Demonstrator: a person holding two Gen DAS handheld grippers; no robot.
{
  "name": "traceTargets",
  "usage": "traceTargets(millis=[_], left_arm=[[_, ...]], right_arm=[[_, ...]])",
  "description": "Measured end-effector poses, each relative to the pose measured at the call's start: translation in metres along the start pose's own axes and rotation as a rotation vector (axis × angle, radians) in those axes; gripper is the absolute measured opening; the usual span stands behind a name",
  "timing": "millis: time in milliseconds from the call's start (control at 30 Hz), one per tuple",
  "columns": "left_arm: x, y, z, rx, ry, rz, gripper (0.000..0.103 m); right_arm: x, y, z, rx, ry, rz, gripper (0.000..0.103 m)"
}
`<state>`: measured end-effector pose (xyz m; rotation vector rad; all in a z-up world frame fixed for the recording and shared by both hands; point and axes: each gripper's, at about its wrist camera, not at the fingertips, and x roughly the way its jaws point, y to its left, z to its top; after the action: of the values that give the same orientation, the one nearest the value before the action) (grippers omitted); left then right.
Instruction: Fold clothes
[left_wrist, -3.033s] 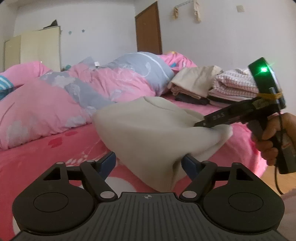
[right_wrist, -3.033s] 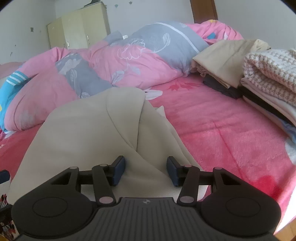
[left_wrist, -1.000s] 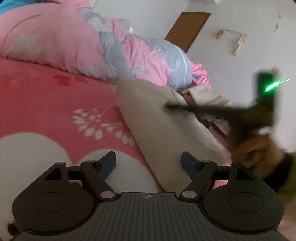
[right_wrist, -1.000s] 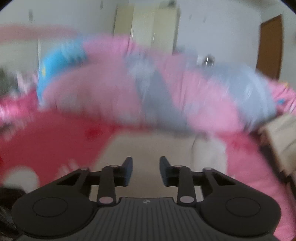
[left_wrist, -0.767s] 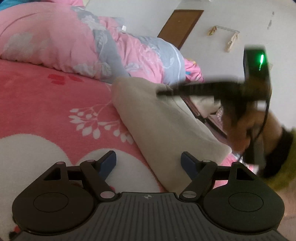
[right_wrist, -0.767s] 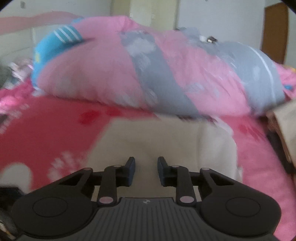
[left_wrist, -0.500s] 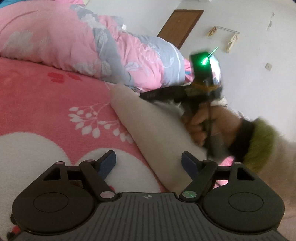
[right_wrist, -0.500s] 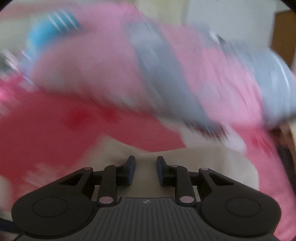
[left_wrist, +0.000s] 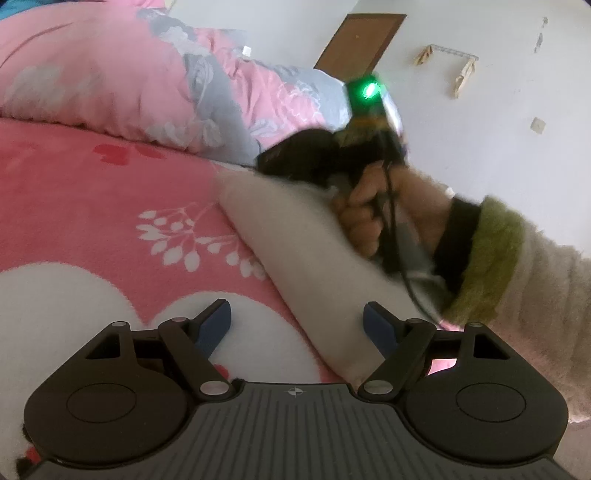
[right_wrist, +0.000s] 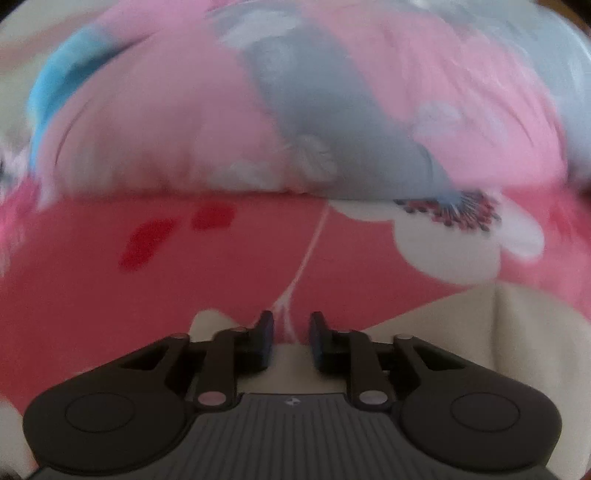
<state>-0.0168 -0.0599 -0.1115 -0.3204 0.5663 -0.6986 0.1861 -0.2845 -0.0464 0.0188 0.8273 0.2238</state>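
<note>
A folded cream garment (left_wrist: 295, 236) lies slantwise on the pink bed sheet (left_wrist: 92, 206). My left gripper (left_wrist: 297, 325) is open wide just above the sheet, and the garment's near end lies between its fingers, closer to the right one. My right gripper (left_wrist: 273, 162), blurred and held by a hand (left_wrist: 365, 218), is over the garment's far end. In the right wrist view the right gripper (right_wrist: 291, 332) has its jaws closing to a narrow gap. The garment's (right_wrist: 480, 332) cream edge lies low between the fingers, and pink sheet (right_wrist: 221, 266) shows through the gap.
A pink and grey duvet (left_wrist: 110, 81) is heaped along the far side of the bed, close beyond the garment. A fuzzy cream and green sleeve (left_wrist: 517, 266) crosses the right of the left wrist view. A brown door (left_wrist: 362, 37) stands in the white wall behind.
The right gripper has swung from the garment's right side across to its far end near the duvet, and its jaws have narrowed. The left gripper has kept still and open.
</note>
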Motion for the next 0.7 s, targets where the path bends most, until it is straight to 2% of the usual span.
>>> traceTargets(millis=[100,200,333,467,567,633,700], left_arm=[[-0.001,0.000,-0.001,0.006,-0.003,0.002,0.080],[-0.001,0.000,-0.001,0.009,-0.002,0.005,0.080],[0.000,-0.001,0.000,0.007,0.002,0.015,0.081],[-0.002,-0.003,-0.001,0.023,0.002,0.030,0.081],[-0.003,-0.003,-0.001,0.027,0.008,0.030,0.082],[-0.003,-0.003,0.000,0.030,0.012,0.036,0.082],[-0.004,-0.003,0.001,0.027,0.018,0.047,0.082]], right_arm=[[-0.042,0.014,0.007,-0.064,-0.111,0.005,0.013],[-0.074,0.027,0.006,-0.116,-0.172,0.069,0.013],[-0.036,0.035,-0.024,-0.191,-0.087,0.015,0.012],[-0.050,0.031,-0.014,-0.129,-0.107,-0.003,0.012],[-0.092,0.038,-0.018,-0.139,-0.207,0.082,0.012],[-0.098,0.044,-0.029,-0.170,-0.199,0.106,0.012],[-0.071,0.049,-0.047,-0.219,-0.124,0.052,0.012]])
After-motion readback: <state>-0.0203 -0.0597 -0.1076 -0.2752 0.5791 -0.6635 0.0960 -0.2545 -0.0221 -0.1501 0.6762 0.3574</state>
